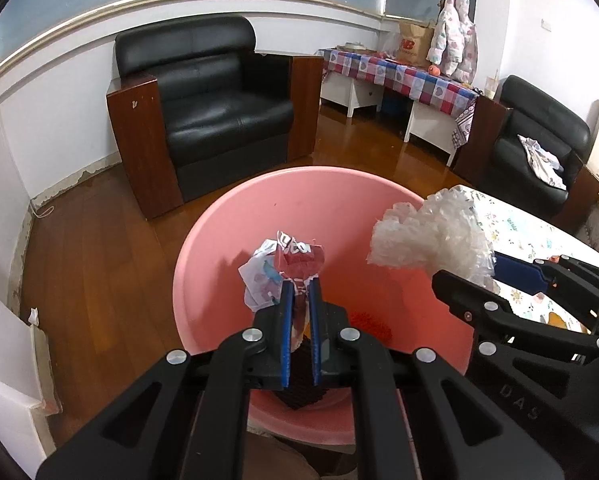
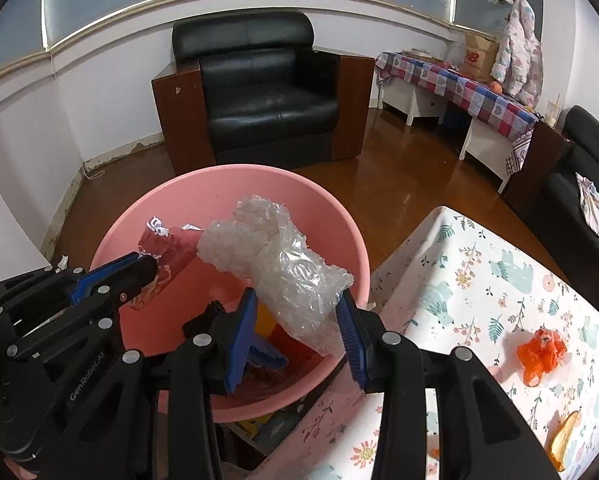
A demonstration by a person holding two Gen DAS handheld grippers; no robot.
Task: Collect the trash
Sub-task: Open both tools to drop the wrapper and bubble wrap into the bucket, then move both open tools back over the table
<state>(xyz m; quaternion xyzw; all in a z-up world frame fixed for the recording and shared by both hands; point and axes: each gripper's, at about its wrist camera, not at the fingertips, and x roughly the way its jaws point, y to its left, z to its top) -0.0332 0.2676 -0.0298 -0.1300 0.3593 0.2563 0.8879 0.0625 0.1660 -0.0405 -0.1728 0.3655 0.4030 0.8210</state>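
A pink plastic basin (image 1: 219, 232) (image 2: 115, 240) stands on the floor beside the table and holds dark and red scraps. My left gripper (image 1: 301, 282) is shut on a crumpled red-and-white wrapper (image 1: 295, 260) (image 2: 167, 248), held over the basin's middle. My right gripper (image 2: 297, 300) is shut on a wad of clear bubble wrap (image 2: 283, 268) (image 1: 427, 236), also above the basin, to the right of the left one. In the left wrist view the right gripper (image 1: 483, 276) comes in from the right edge.
A table with a floral cloth (image 2: 479, 280) lies to the right, with an orange plastic scrap (image 2: 539, 354) and a yellowish piece (image 2: 563, 436) on it. A black armchair (image 1: 219, 112) stands behind the basin; a checkered side table (image 1: 403, 76) and second armchair (image 1: 539, 152) sit further right.
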